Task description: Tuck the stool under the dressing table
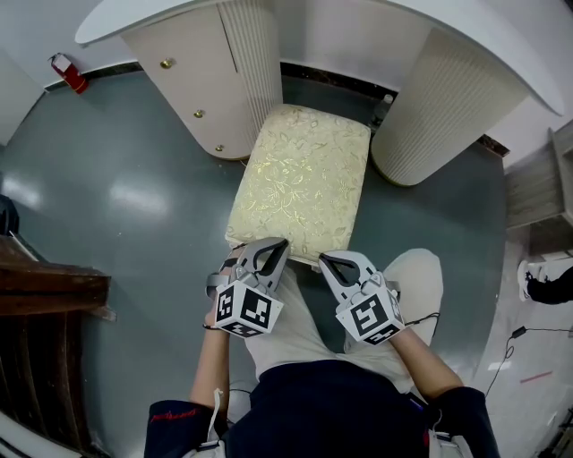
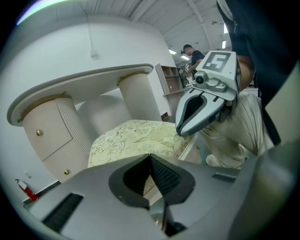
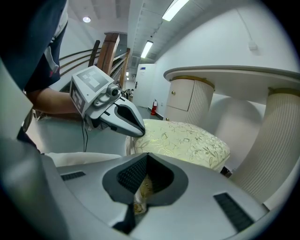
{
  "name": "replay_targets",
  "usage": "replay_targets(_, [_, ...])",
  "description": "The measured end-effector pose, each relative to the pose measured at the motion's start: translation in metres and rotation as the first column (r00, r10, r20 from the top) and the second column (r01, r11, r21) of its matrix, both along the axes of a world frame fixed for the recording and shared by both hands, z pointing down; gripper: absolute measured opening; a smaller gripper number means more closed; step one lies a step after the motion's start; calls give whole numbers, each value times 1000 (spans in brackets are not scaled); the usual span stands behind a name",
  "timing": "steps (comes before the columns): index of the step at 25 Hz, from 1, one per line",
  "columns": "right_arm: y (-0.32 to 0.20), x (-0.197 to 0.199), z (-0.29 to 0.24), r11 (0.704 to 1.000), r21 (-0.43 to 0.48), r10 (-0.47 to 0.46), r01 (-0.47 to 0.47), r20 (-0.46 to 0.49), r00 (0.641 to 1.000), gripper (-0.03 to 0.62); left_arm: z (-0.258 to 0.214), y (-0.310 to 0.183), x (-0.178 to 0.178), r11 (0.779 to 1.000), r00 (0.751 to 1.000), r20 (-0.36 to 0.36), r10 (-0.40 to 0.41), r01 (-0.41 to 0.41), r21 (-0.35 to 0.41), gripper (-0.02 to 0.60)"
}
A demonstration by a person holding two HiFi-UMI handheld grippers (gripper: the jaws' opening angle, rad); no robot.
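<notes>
Stool (image 1: 300,174) partly in under the dressing table (image 1: 116,27), push unfinished.
At the stool's near edge, my left gripper (image 1: 281,245) has its jaws together, and my right gripper (image 1: 327,260) is closed likewise. The stool's far end sits between the table's pedestals; I judge most of the seat still has to go in.

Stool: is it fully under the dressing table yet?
Partly in: the stool has its far end between the dressing table pedestals; most of the seat sticks out.
</notes>
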State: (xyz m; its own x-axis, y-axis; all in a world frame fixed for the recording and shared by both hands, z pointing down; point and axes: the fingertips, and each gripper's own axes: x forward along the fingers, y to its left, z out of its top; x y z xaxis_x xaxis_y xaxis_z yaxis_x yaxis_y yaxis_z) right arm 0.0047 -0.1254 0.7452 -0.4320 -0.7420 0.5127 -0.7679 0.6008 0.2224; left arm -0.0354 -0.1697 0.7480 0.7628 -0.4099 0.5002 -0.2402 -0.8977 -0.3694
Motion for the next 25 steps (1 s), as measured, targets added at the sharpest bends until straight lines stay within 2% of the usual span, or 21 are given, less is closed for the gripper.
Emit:
replay_targets(17, [-30,22,3,996,27,84,-84,3,996,12,2,-28,20,999,998,-48,-36,36,-6,17])
replay_targets(25, [-55,40,1,991,40,129,-129,3,992,12,0,-51,37,997,998,-36,-53,55,46,17])
